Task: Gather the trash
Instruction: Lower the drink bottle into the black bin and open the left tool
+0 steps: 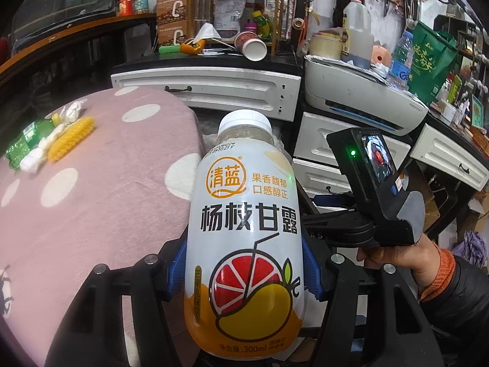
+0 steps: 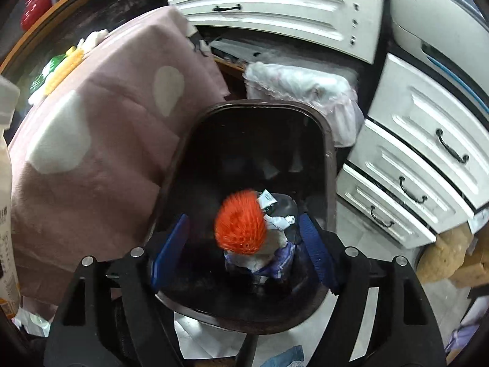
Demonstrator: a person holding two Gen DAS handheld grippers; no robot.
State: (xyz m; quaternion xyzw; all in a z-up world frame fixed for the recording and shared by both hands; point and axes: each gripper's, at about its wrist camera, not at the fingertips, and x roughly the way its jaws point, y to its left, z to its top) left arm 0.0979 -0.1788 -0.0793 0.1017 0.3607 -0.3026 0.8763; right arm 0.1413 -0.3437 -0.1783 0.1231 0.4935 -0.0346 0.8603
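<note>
Trash collection, both grippers in view.
Left gripper point(image 1: 244, 270) clamps drink bottle point(image 1: 244, 229) upright beside pink cloth point(image 1: 101, 202). Right gripper point(image 2: 243, 241) jaws spread, pads clear of orange spiky ball point(image 2: 240, 223) over dark bin point(image 2: 328, 140).

bottle point(image 1: 244, 229): glossy plastic | tablecloth point(image 1: 107, 198): matt fleecy cloth | bin point(image 2: 328, 153): smooth dark plastic

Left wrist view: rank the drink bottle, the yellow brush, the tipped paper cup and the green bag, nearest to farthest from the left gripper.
1. Drink bottle: clamped between the left gripper's pads, centre.
2. Yellow brush: on the pink dotted cloth, far left.
3. Tipped paper cup: on the black counter, top centre.
4. Green bag: upper right; too close to call against the cup.
</note>
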